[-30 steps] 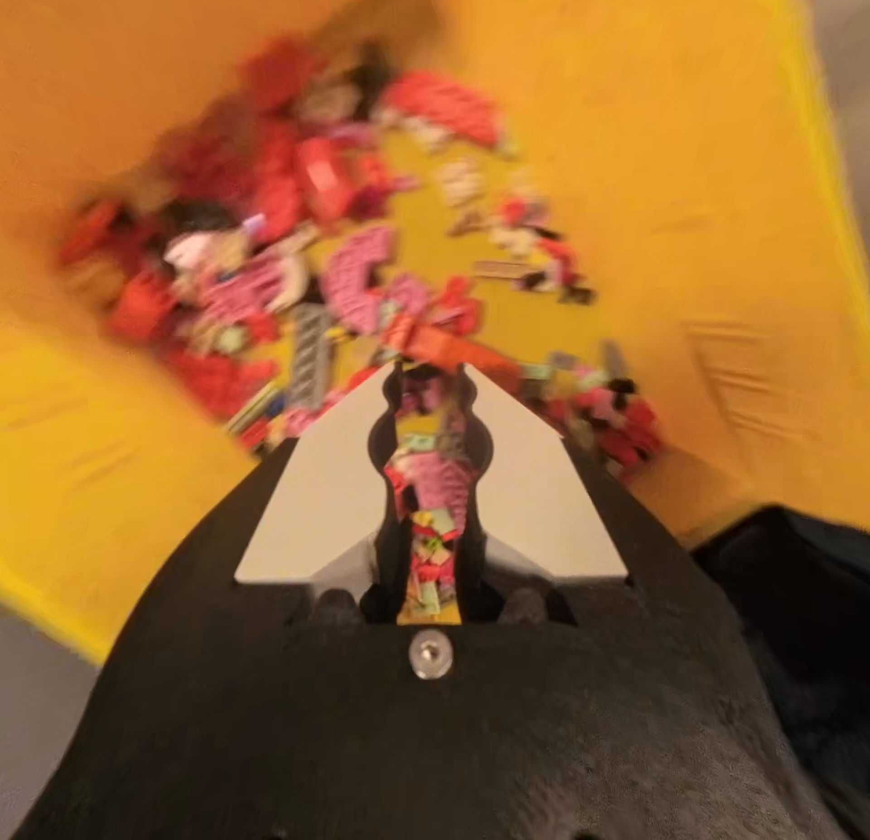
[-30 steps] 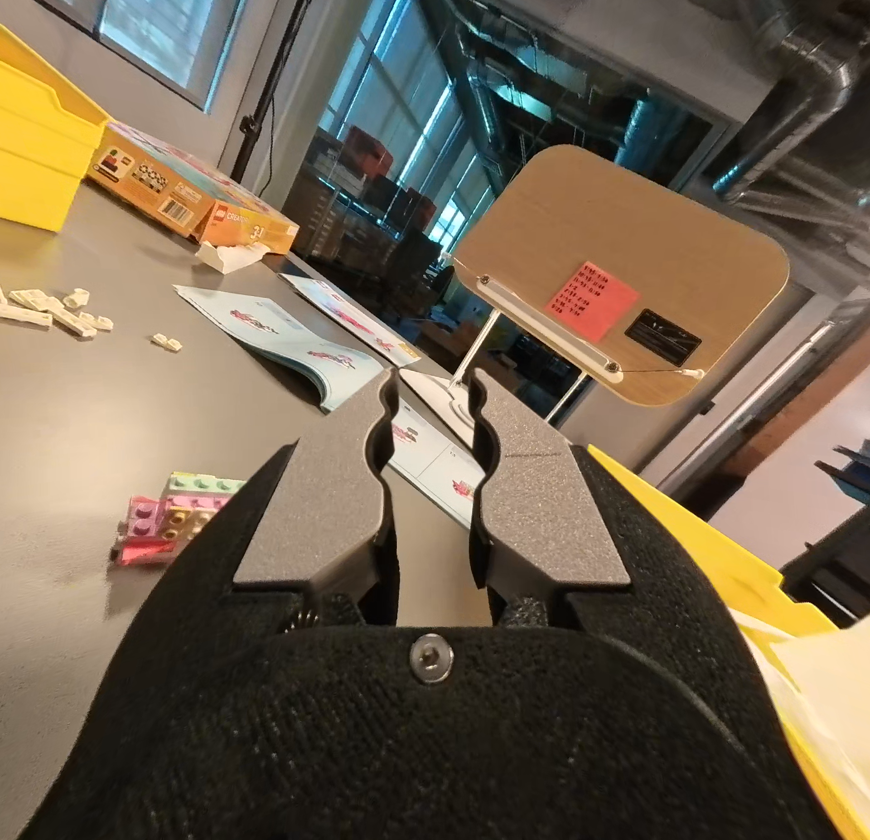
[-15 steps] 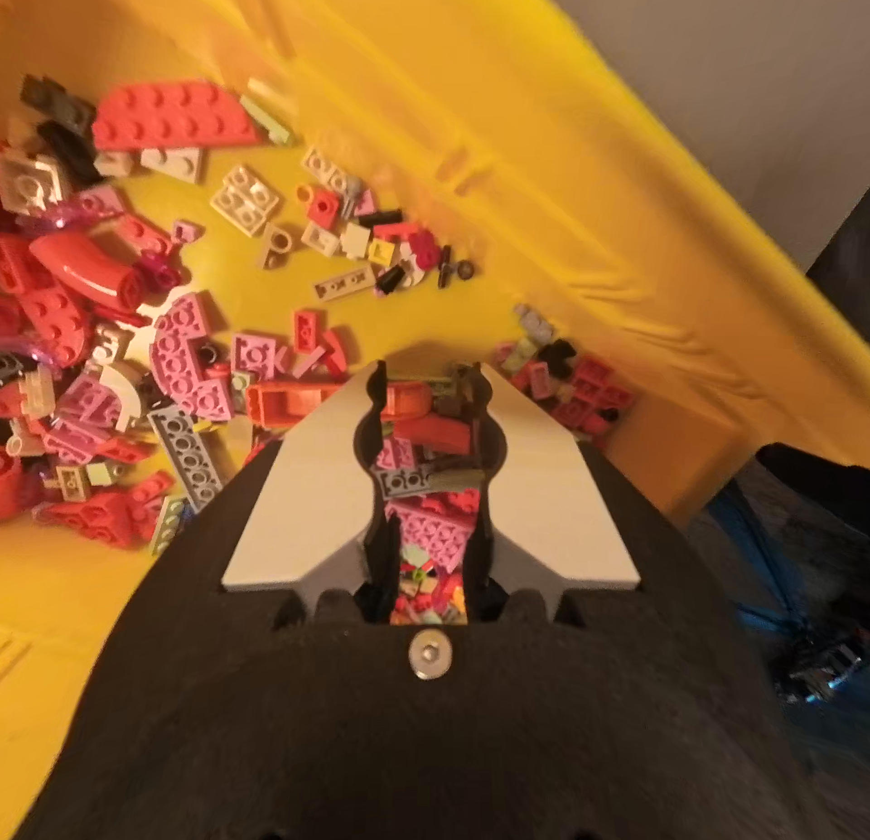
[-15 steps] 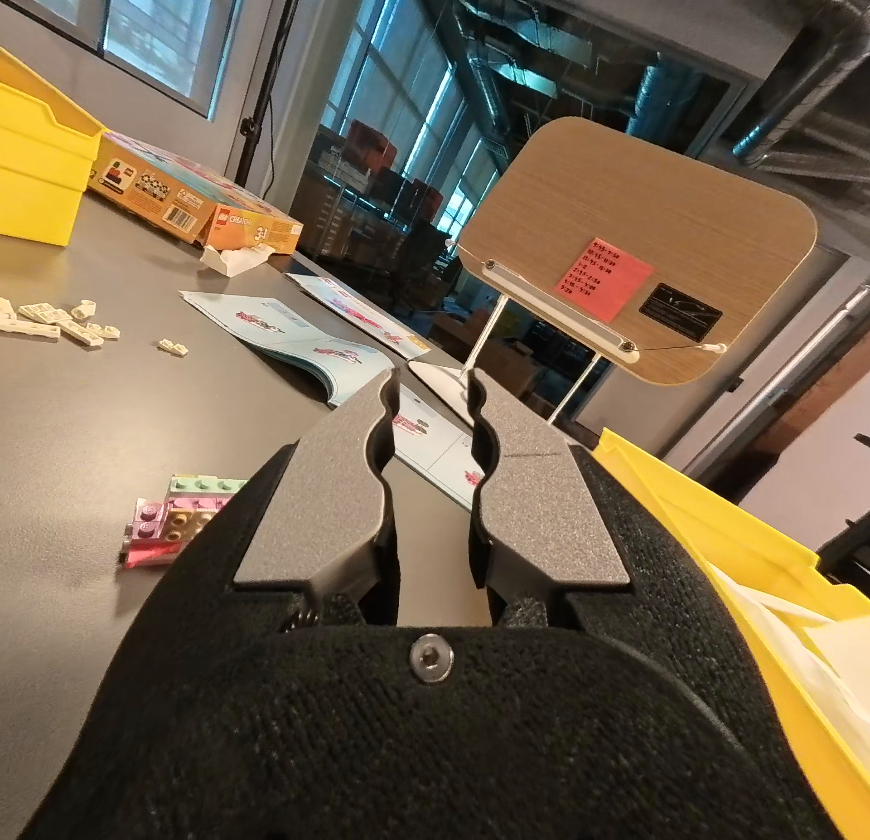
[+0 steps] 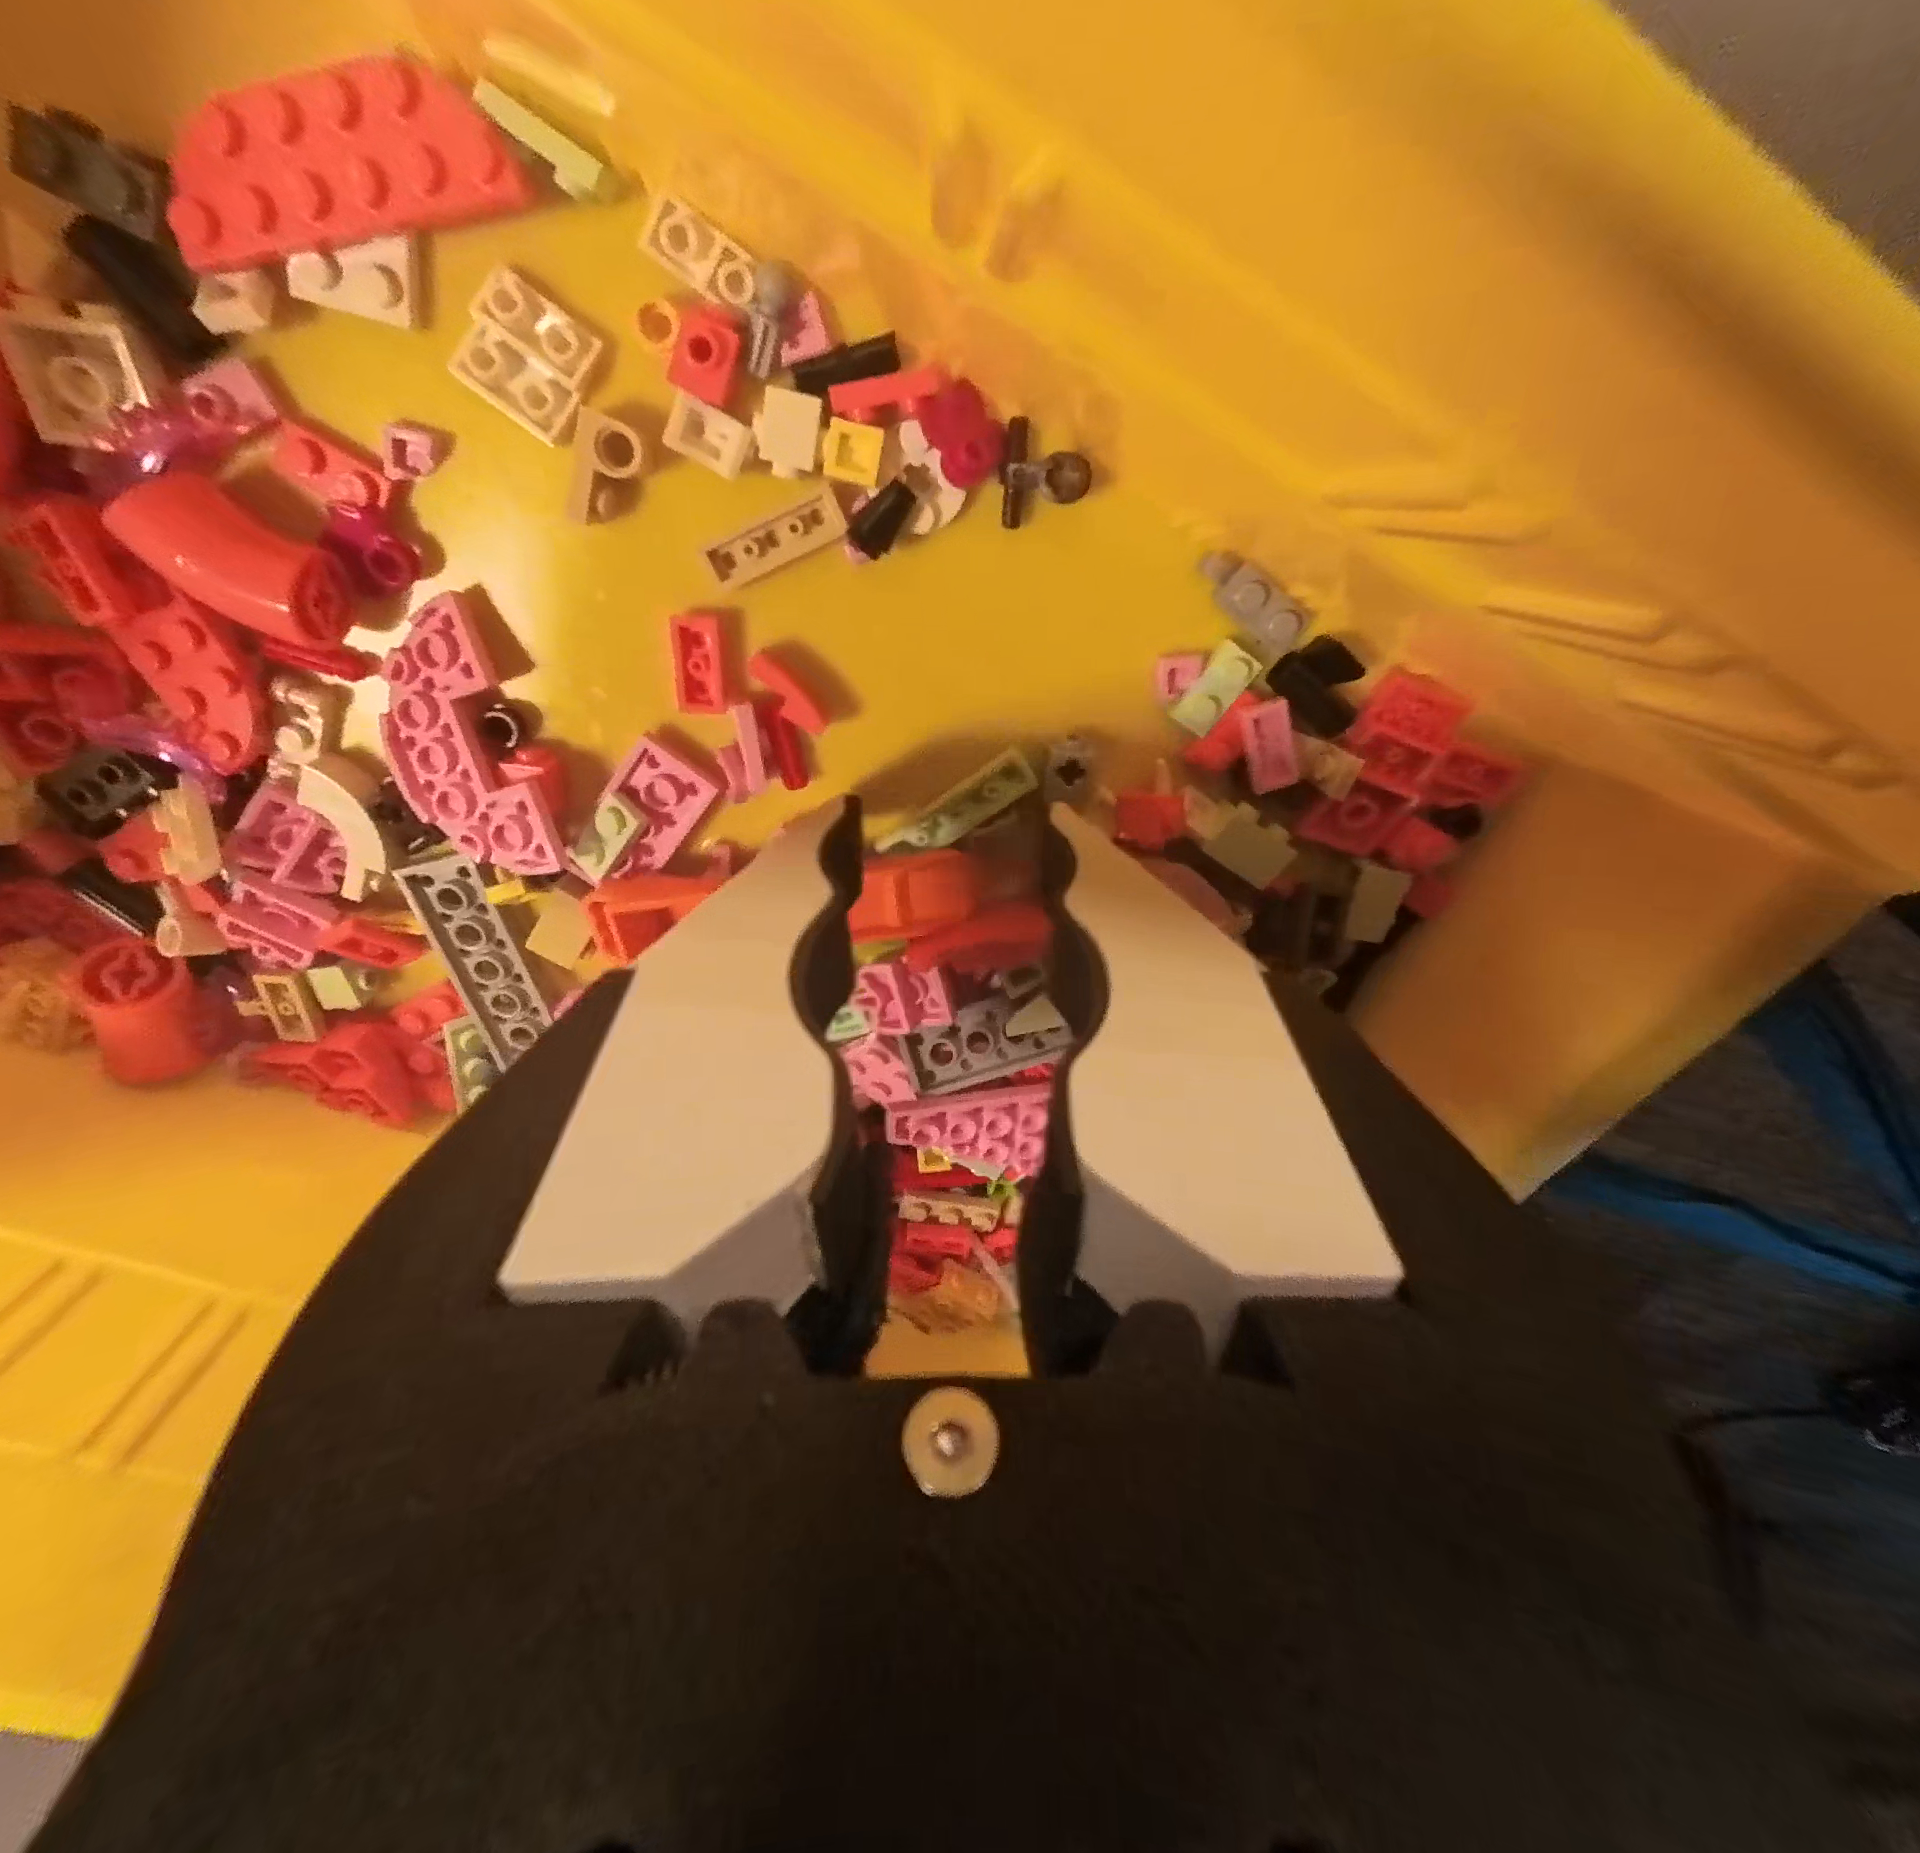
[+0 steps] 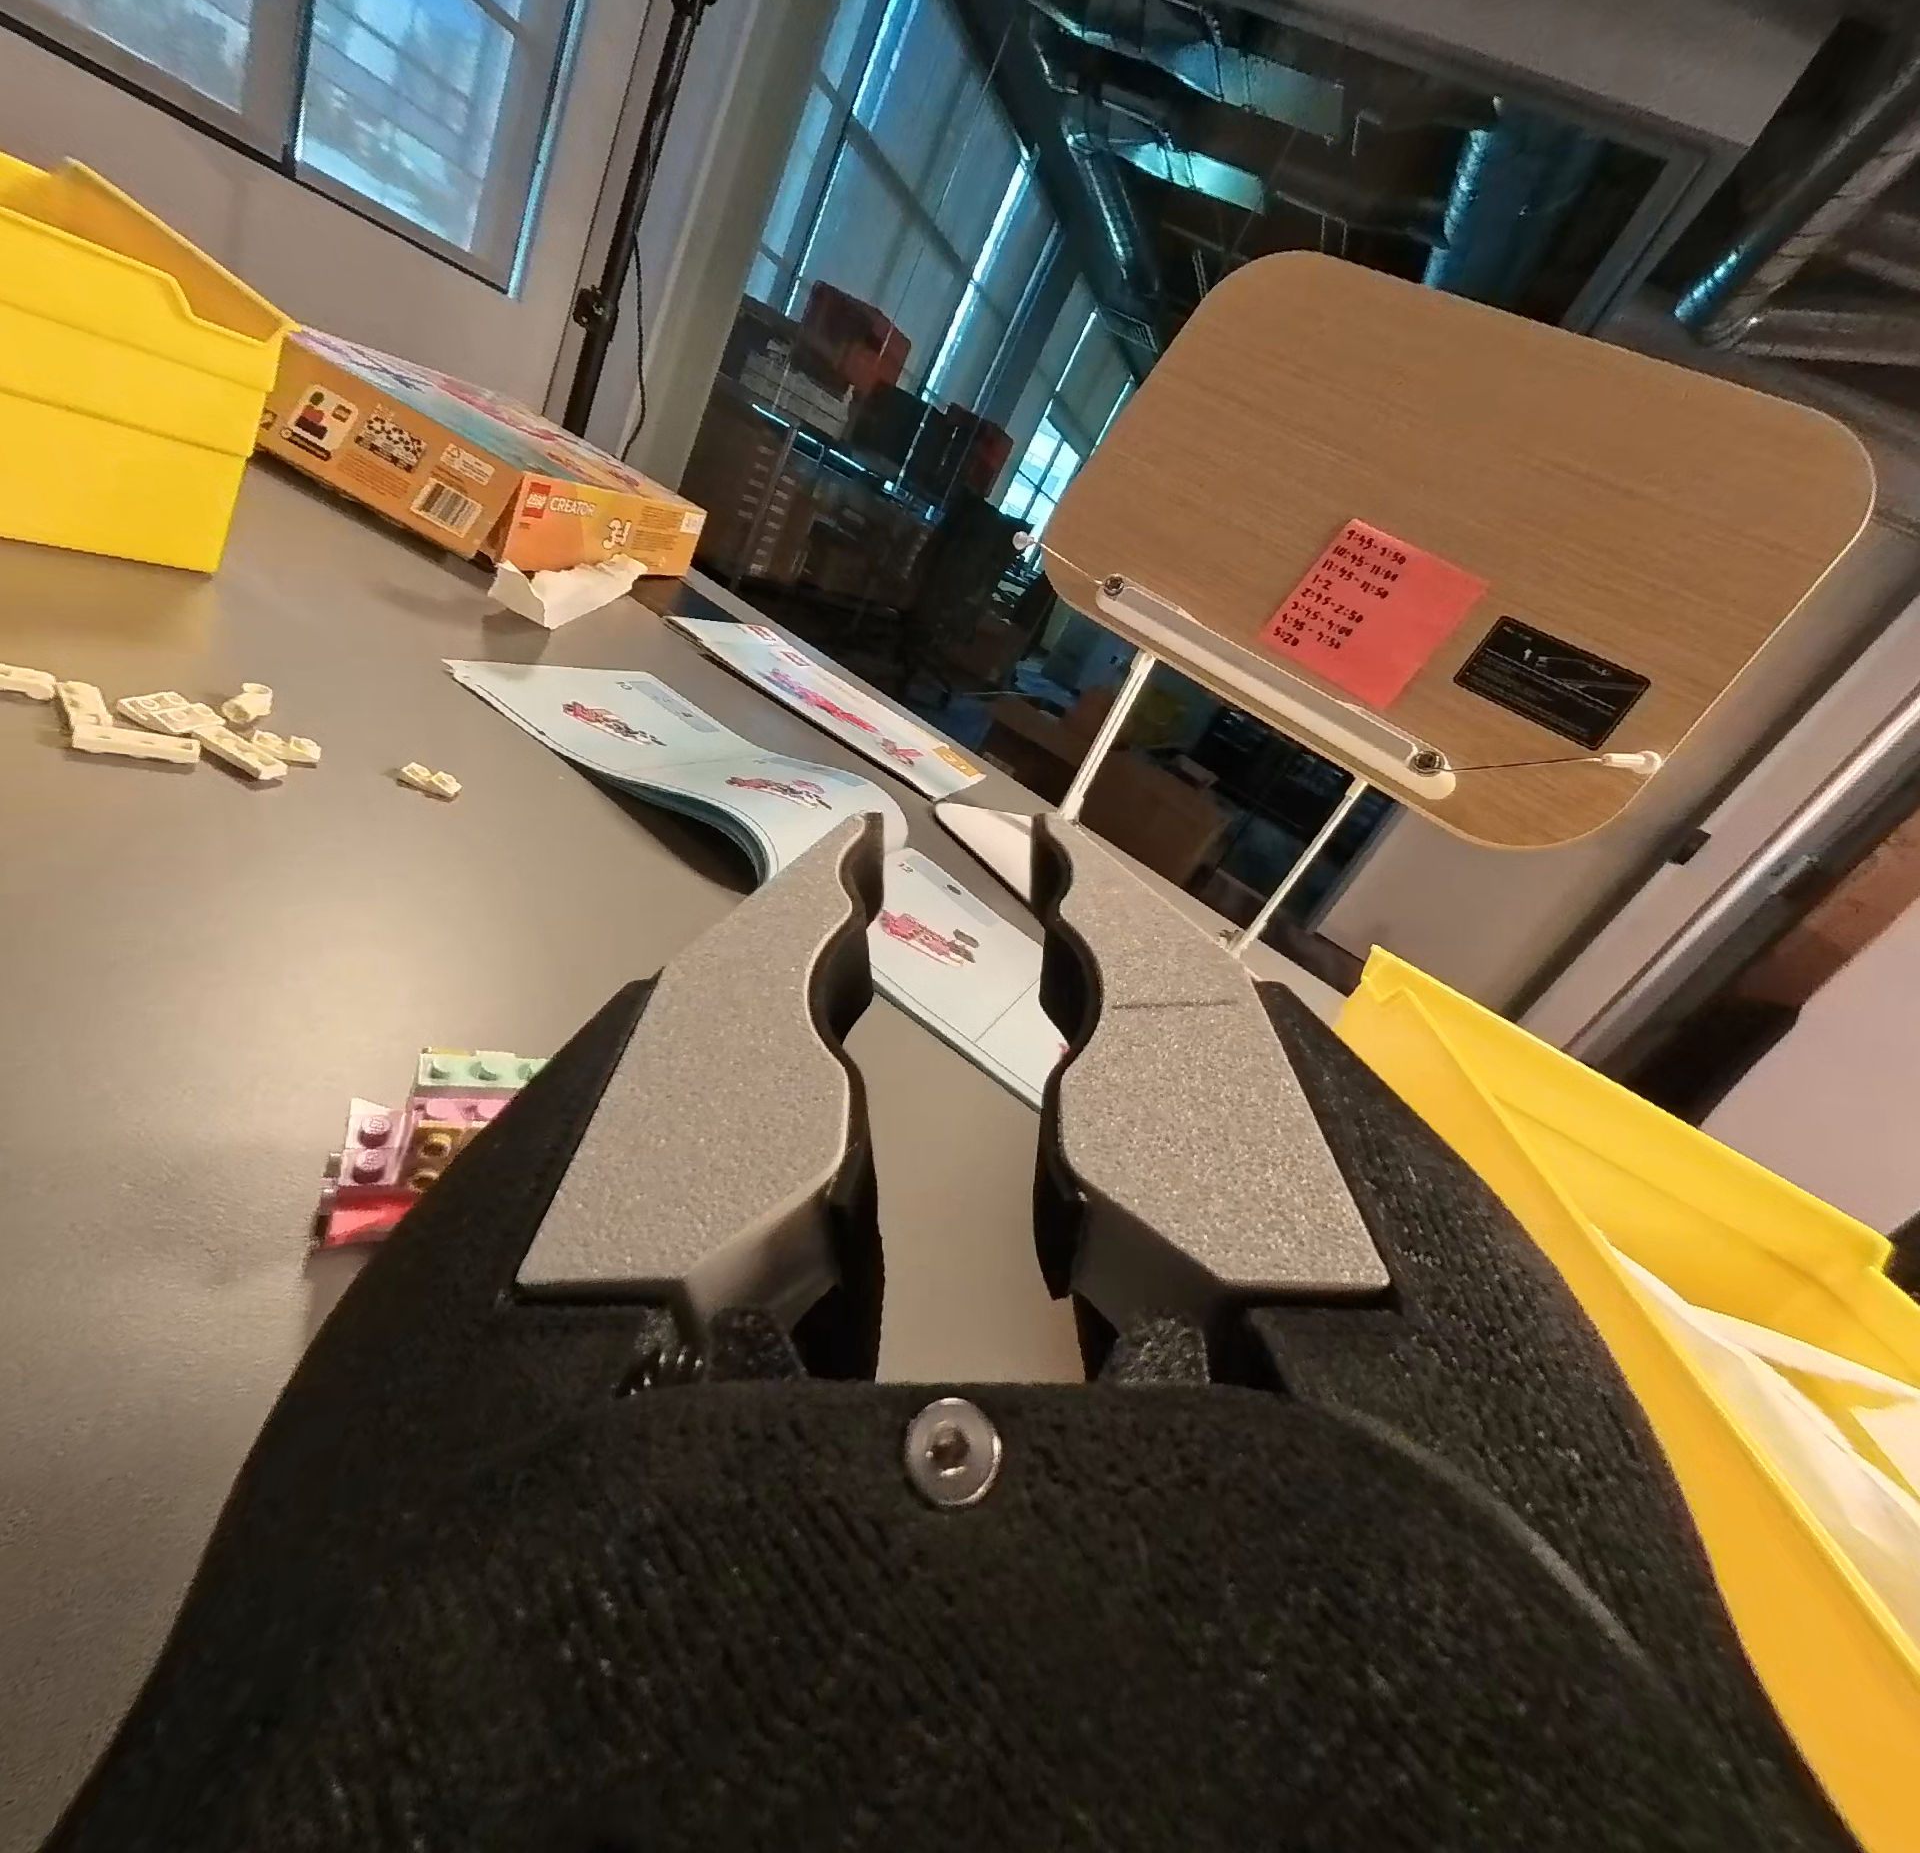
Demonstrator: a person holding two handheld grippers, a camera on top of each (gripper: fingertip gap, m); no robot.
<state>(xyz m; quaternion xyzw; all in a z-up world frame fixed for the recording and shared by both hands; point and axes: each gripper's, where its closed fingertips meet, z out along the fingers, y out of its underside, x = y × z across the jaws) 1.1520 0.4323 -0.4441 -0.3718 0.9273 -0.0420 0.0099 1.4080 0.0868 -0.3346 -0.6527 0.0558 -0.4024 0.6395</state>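
Observation:
My left gripper is open inside a yellow bin, just above a heap of loose toy bricks. An orange piece and pink plates lie in the heap under the gap between the fingers; the pads press on nothing. A pink curved plate, a big red plate and a grey holed plate lie to the left. My right gripper is open and empty, low over the grey table. A small pastel brick assembly sits to its left.
Open instruction booklets lie ahead of the right gripper. White pieces, a cardboard box and stacked yellow bins are far left. A wooden book stand stands ahead to the right; another yellow bin is close on the right.
My left gripper's jaws opened wider and it swung across the bin and settled closer to the brick heap. The right gripper stayed open and barely shifted.

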